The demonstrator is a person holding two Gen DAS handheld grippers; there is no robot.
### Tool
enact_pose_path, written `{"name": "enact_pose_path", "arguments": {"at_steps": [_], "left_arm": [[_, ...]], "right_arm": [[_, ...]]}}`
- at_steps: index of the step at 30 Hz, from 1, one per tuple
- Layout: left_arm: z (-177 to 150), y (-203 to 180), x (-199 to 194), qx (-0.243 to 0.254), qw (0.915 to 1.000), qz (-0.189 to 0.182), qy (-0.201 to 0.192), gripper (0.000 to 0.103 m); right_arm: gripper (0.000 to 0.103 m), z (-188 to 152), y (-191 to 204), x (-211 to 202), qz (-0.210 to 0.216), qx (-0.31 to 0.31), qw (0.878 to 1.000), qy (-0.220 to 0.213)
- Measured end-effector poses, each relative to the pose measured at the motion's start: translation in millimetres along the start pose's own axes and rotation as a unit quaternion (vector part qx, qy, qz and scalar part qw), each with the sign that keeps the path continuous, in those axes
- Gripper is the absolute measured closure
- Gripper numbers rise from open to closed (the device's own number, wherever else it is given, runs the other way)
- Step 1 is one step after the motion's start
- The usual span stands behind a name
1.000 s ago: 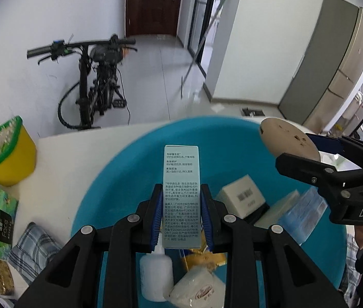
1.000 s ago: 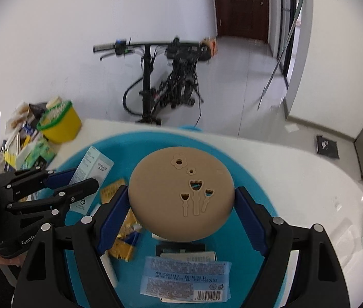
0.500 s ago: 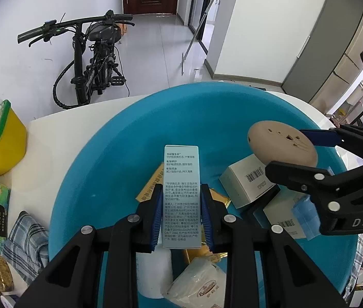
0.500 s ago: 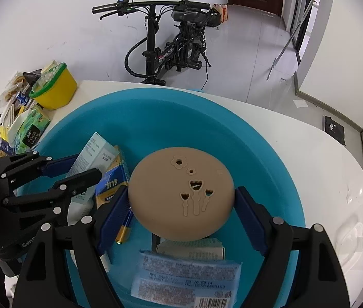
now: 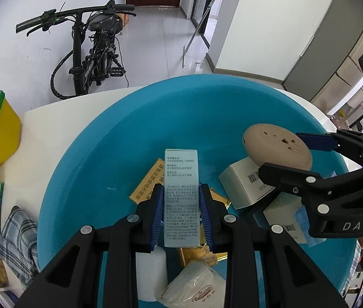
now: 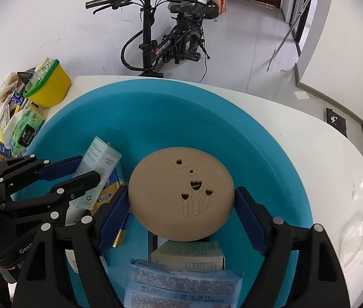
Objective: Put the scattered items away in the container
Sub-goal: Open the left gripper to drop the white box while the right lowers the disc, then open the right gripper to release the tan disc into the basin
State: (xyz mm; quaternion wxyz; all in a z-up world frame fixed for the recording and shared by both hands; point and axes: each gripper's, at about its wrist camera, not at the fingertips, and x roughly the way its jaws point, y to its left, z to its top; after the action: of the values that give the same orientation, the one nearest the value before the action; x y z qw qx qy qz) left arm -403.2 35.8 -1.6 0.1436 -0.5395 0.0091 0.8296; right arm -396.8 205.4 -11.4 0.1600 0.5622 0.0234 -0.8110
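While both tools hang over the round blue plastic basin [image 5: 135, 118], your left gripper [image 5: 181, 213] pinches a tall pale-green printed carton [image 5: 181, 192] narrowly between its jaws. Your right gripper [image 6: 181, 213], jaws spread wide, clamps a tan round disc with flower cut-outs [image 6: 179, 192]; boxes and packets lie below both.

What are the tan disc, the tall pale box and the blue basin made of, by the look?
Tan disc: matte moulded plastic or silicone, going by the clean flower cut-outs; unclear which.
Tall pale box: thin printed cardboard with sharp folded edges.
Blue basin: smooth plastic with a soft sheen.
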Motion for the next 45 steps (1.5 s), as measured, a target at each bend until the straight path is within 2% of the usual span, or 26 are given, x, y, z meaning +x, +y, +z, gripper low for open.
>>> {"name": "enact_pose_path", "arguments": {"at_steps": [2,4,5,10,18,23,36,45], "left_arm": [[0.4,-0.4,0.6,0.0,1.0,0.004,0.003,0.07],[-0.5,-0.7,0.0,-0.003,1.0,0.006,0.003,0.047],[-1.1,-0.3,-0.3,-0.005,1.0,0.005,0.0,0.044],[-1.5,1.5,-6.7,-0.005,0.9999,0.014,-0.009,0.038],[-6.9,1.9,-14.0,0.003,0.9992,0.036,-0.017,0.036],[-14.6,-1.8,-13.9,0.008,0.9995,0.03,-0.01,0.033],[-18.8,-3.9,-10.5,0.008,0.9997,0.024,-0.005,0.033],[-21.3,-3.7,-12.4,0.005,0.9997,0.023,-0.007,0.033]], "right_arm": [[0.023,-0.3,-0.2,0.8,0.0,0.0,1.0,0.002],[0.023,-0.2,-0.1,1.4,0.001,-0.001,1.0,0.003],[0.023,-0.5,0.4,1.3,0.001,-0.001,1.0,0.003],[0.023,0.1,-0.1,2.8,-0.002,-0.001,1.0,0.004],[0.023,-0.4,-0.2,7.7,-0.005,0.002,1.0,0.009],[0.022,0.0,-2.3,10.0,-0.007,0.008,1.0,0.012],[0.022,-3.6,-4.3,14.2,-0.006,0.014,0.999,0.028],[0.018,-4.0,-8.5,8.2,0.003,0.029,0.999,0.024]]}}
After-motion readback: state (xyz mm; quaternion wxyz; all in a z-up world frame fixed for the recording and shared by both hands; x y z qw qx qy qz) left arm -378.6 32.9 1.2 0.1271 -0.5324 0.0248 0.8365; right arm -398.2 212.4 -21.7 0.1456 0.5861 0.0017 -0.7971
